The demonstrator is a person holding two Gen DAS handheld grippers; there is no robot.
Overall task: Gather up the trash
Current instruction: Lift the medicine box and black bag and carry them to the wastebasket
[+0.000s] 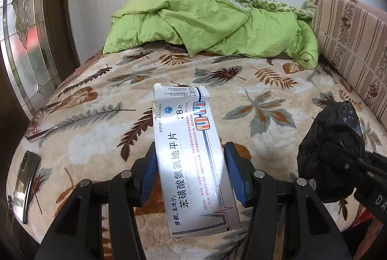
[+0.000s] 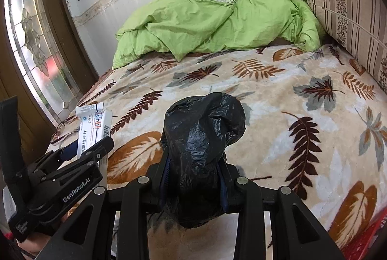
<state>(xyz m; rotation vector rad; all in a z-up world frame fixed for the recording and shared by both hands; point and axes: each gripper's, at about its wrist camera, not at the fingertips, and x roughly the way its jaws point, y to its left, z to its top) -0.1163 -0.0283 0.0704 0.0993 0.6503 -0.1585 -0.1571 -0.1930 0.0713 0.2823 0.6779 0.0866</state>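
Where "GenRobot.AI" shows, box [image 2: 94,127] reads "28".

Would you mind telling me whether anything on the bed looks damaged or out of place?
The pill box in the left claw has a torn-open far end with a ragged flap. A phone lies loose on the blanket near the left edge.

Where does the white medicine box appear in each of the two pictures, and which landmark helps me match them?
Left wrist view: the medicine box fills the lower centre, clamped in the left gripper.
Right wrist view: the medicine box is at the left edge, sticking up from the left gripper.
Shared landmark: the green quilt at the far end of the bed, by the wall.
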